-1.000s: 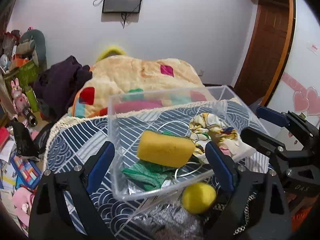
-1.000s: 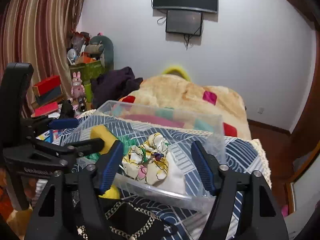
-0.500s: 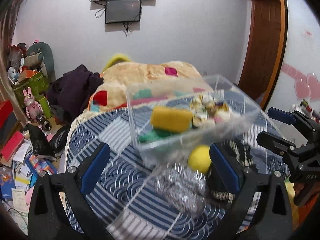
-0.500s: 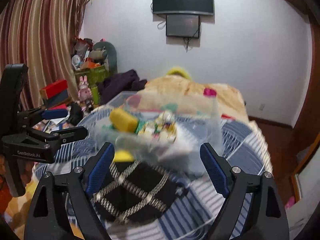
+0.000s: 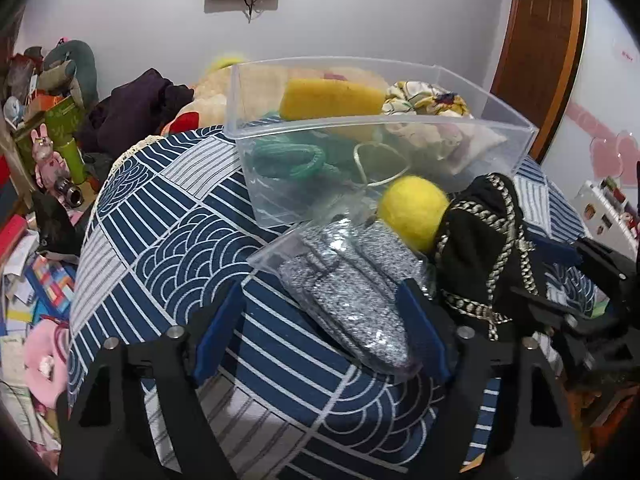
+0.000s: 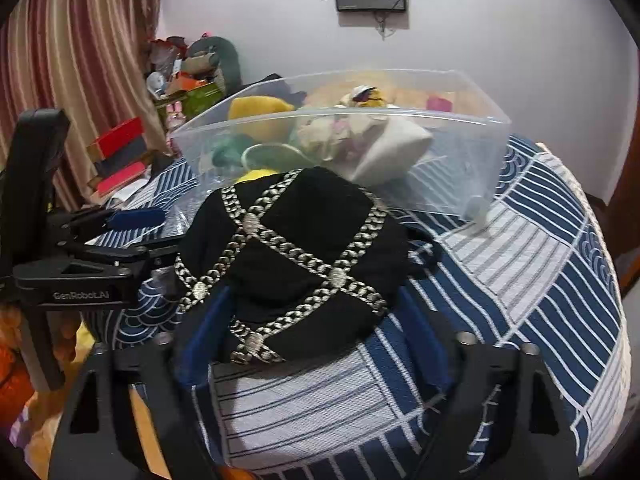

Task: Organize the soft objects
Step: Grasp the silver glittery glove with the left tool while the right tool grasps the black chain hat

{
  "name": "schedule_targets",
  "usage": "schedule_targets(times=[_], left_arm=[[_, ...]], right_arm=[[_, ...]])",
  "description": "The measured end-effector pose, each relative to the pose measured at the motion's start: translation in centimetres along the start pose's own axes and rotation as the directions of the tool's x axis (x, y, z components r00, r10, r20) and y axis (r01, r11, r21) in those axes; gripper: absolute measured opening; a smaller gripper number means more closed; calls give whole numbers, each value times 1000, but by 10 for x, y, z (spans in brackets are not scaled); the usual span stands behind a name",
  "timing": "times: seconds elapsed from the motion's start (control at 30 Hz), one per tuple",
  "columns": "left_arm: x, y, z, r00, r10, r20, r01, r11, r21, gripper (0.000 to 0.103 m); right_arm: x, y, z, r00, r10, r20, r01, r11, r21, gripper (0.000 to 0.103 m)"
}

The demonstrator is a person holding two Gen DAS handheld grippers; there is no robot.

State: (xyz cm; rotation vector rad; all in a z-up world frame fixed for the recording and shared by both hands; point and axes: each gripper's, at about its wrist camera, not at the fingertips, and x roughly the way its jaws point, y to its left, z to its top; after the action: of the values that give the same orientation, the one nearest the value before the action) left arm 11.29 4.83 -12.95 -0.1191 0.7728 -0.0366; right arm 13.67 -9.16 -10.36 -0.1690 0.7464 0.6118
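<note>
A clear plastic bin stands on the blue patterned cloth and holds a yellow sponge, a green knit piece and a floral fabric pouch. In front of it lie a yellow felt ball, grey gloves in a clear bag and a black cloth with chain trim. My left gripper is open, its fingers either side of the near end of the bagged gloves. My right gripper is open around the near edge of the black cloth.
The cloth-covered table curves away at its edges. A bed with a patchwork blanket and dark clothes lies behind. Toys, boxes and papers clutter the floor at the left. A door is at the right.
Both grippers have pulled back from the bin and dropped low. The left now straddles the bagged gloves and the right the black cloth. The bin rests on the table.
</note>
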Motion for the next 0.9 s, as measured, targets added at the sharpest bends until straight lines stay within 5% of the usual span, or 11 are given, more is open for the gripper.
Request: schedule_targets(times=[0.13,0.33,0.53,0.9], left_arm=[[-5,-3,-5,998,-65,3,65,998,-9,48],[-17,-14,-10,998,-56,26,55,998,20,28],[-42,-20,-17,997,-34,68,29,997,76,18],[-80,-6,0,982,-23,188,13,999,51,17]], right_arm=[[-5,-3,-2,1000,5,12,-5,1000,14,46],[-14,-2,-10,998,48,31,-50,998,39,21],[-28,0,-15,996,48,73,-52,997,52,14],[-66,-10,-1,980,-12,198,1,999,53,14]])
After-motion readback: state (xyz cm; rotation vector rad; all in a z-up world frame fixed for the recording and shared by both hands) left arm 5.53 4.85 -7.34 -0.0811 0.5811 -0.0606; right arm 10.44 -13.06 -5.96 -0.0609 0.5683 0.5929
